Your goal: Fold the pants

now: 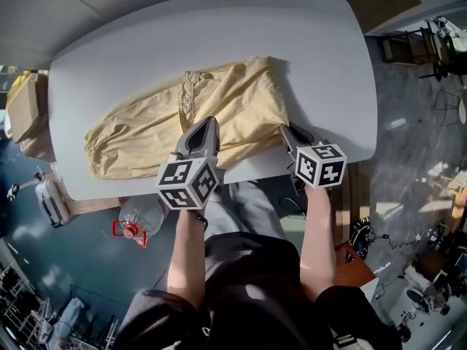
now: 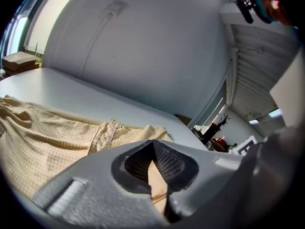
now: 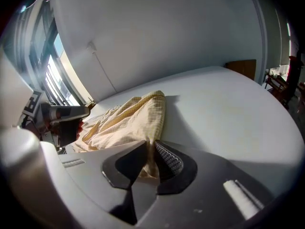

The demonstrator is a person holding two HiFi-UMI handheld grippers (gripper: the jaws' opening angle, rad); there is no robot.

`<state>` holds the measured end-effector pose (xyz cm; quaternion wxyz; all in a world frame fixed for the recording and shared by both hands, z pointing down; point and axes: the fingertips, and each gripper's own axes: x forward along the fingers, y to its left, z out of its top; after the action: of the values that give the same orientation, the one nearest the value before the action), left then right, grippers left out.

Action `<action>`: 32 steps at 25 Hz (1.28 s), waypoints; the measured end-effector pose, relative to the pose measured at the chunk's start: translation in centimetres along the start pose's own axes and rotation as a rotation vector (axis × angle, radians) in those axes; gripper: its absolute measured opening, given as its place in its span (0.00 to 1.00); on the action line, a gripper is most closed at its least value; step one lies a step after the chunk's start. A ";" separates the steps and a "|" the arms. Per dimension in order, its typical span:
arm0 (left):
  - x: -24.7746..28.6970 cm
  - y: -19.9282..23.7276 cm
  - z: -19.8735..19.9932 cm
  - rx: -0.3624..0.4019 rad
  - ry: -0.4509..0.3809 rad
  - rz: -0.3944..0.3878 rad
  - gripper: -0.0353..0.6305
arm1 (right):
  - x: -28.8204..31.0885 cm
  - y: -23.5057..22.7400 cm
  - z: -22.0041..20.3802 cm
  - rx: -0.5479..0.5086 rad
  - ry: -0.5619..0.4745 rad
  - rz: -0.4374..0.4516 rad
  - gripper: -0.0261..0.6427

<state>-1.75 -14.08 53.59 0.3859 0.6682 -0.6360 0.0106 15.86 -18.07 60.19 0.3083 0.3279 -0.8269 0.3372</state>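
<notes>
— What do we see on the table [image 1: 321,57]?

— We see a smooth, pale grey top with rounded corners. On it lie the pants [image 1: 146,133], soft pale-yellow cloth in a fine check weave, rumpled into loose folds. They run slantwise from the near left toward the middle. The waistband sits partway along (its seams show as ridged, puckered lines).

— And the left gripper [image 1: 209,125]?

— We find its grey, wedge-shaped jaws closed to a point on the near edge of the cloth. In the left gripper view, a strip of yellow fabric is pinched between the dark, cross-hatched pads [image 2: 169,163].

— The right gripper [image 1: 286,131]?

— We see it just to the right, at the pants' near right corner by the table's front edge. Its jaws are almost together, with a bunched fold of the checked cloth squeezed between its textured pads [image 3: 167,160]. Each gripper carries a white cube [image 1: 188,183] printed with black square markers.
</notes>
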 end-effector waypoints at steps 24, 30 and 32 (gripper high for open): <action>2.1 -12.0 -1.7 0.097 0.053 -0.226 0.06 | -14.2 -9.7 -0.8 0.097 -0.117 -0.240 0.12; -2.8 -7.1 1.0 0.059 -0.030 -0.162 0.06 | -15.6 -4.2 3.5 0.002 -0.198 -0.226 0.12; -4.7 -5.5 1.7 0.046 -0.053 -0.145 0.06 | -16.0 -2.0 4.9 -0.040 -0.226 -0.224 0.12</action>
<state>1.23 -11.58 47.22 0.3533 0.7213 -0.5954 -0.0202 25.41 -17.58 46.33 0.2555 0.4475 -0.8212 0.2452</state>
